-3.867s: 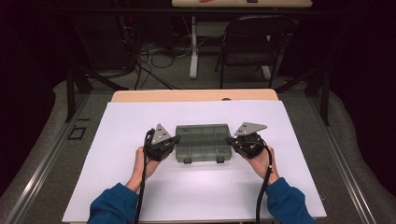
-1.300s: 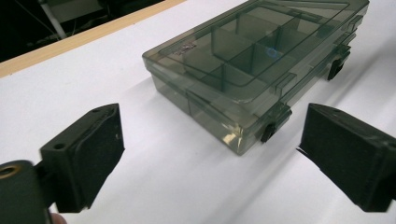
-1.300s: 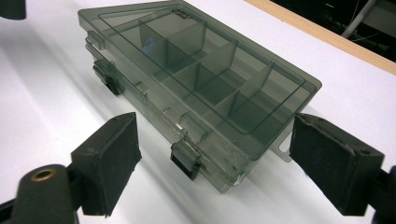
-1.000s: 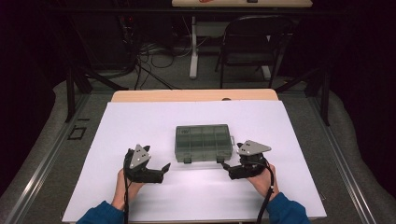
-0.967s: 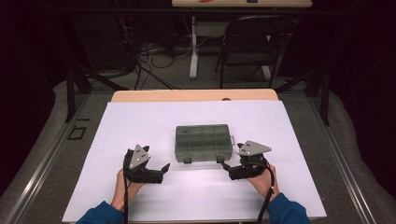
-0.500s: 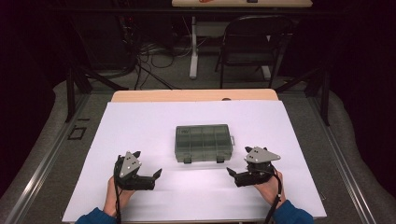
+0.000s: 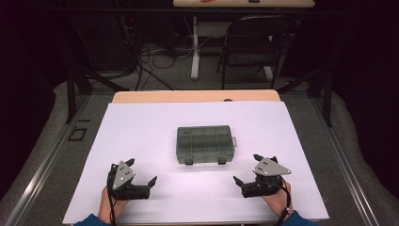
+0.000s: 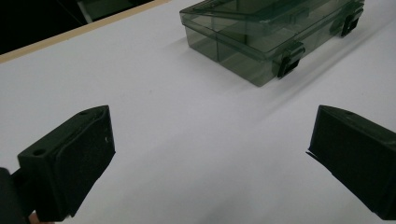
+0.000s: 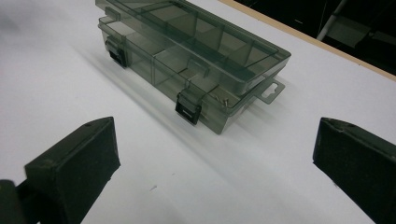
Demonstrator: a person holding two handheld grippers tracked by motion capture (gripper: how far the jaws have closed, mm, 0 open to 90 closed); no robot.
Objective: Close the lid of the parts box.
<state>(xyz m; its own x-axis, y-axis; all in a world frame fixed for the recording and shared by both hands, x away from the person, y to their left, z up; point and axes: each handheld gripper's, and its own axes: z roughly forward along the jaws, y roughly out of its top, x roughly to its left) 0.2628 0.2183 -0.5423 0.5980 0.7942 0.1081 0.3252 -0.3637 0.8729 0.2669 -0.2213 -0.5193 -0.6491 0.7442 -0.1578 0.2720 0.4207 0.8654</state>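
Both grippers, left [image 7: 141,176] and right [image 7: 248,170], have withdrawn from the box [image 7: 205,143], jaws wide, seemingly empty, right's just opened

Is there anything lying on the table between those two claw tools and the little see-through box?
Nothing visible. The box sits alone on the white table. Between it and the left gripper, and between it and the right gripper, there is bare white surface. Both grippers have their jaws open, holding nothing.
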